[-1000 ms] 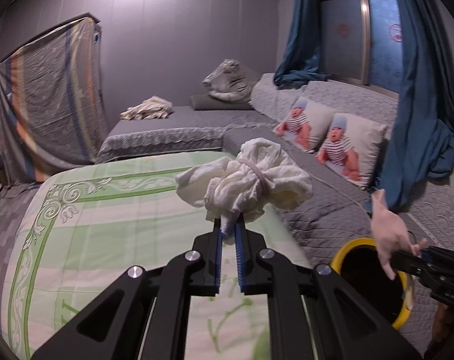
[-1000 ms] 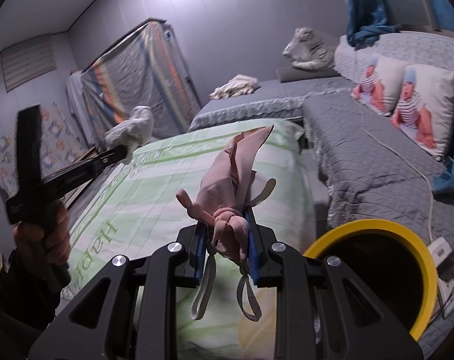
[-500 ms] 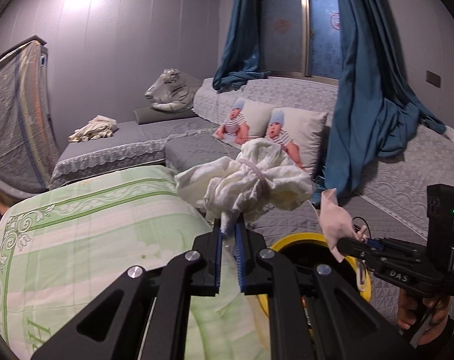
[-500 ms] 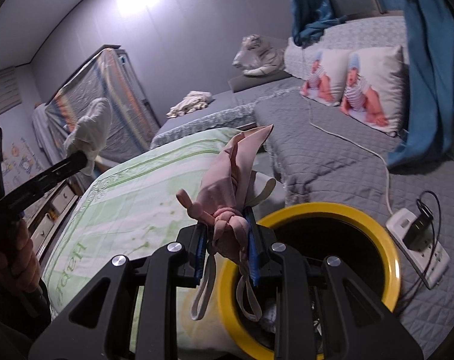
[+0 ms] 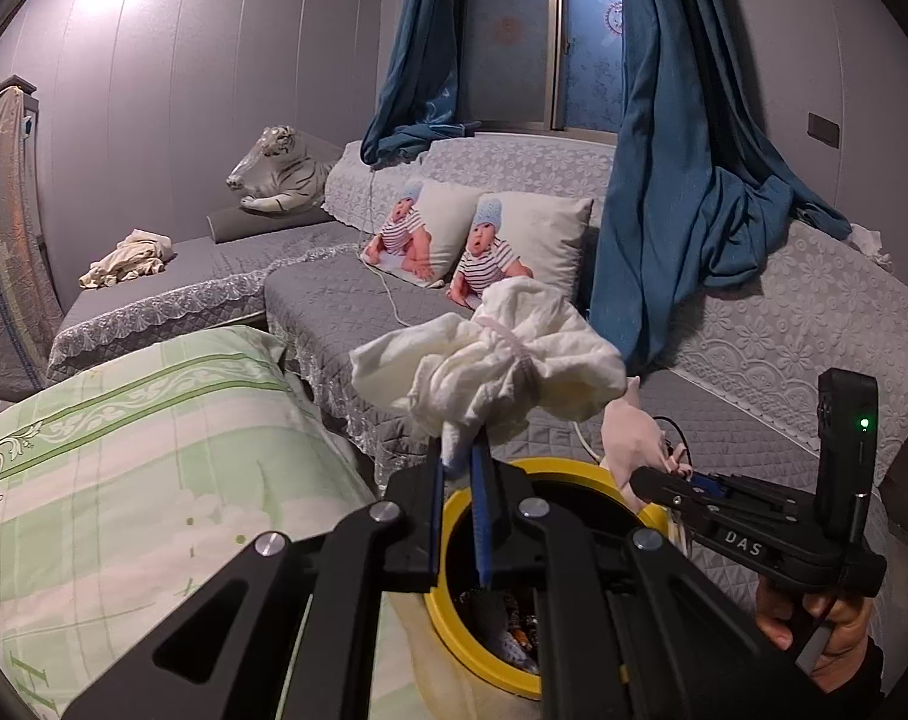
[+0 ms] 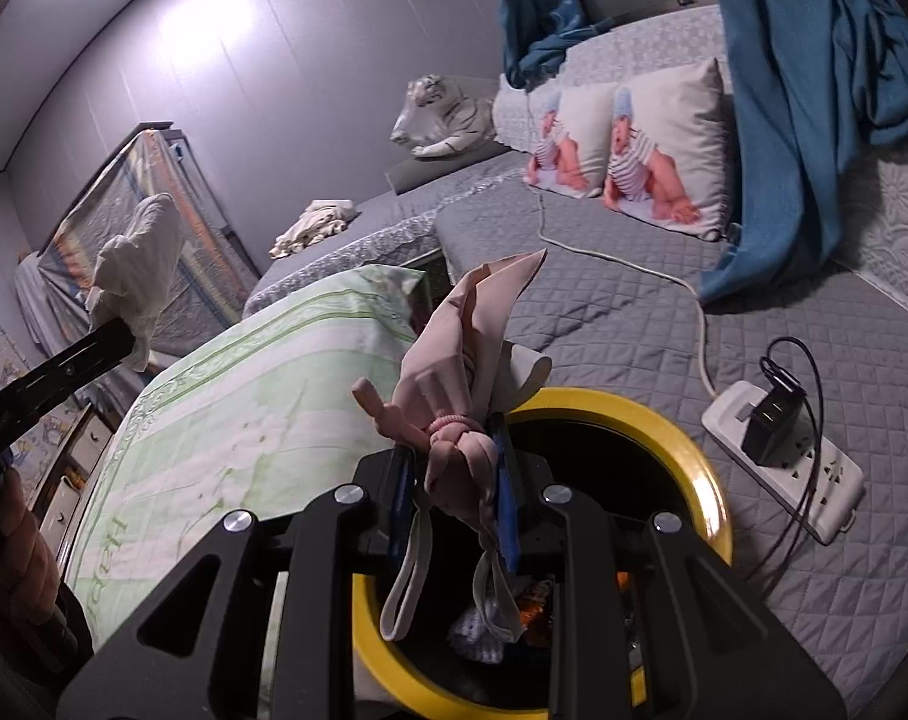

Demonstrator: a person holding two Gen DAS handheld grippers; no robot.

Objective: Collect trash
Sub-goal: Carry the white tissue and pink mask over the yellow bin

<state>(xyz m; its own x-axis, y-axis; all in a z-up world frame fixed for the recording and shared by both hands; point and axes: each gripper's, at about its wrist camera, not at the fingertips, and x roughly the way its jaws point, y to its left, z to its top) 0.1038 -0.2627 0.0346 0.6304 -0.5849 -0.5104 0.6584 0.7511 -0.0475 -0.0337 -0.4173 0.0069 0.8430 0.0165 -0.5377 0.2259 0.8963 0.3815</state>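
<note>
Both bundles held over the yellow-rimmed round bin (image 6: 703,483)

The left tool (image 5: 457,468) pinches a crumpled white cloth bundle tied with a band (image 5: 496,360); the right tool (image 6: 454,468) clamps a knotted pink fabric bundle with loose straps (image 6: 460,372), both above the bin's open mouth beside the green patterned bed (image 5: 123,456).

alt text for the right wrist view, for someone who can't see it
The right gripper is shut on a knotted pink bundle above the open yellow-rimmed bin, which already holds some rubbish. At the left edge, the left gripper holds a white bundle above a green patterned bed cover. A white power strip lies on the grey quilt beside the bin.
</note>
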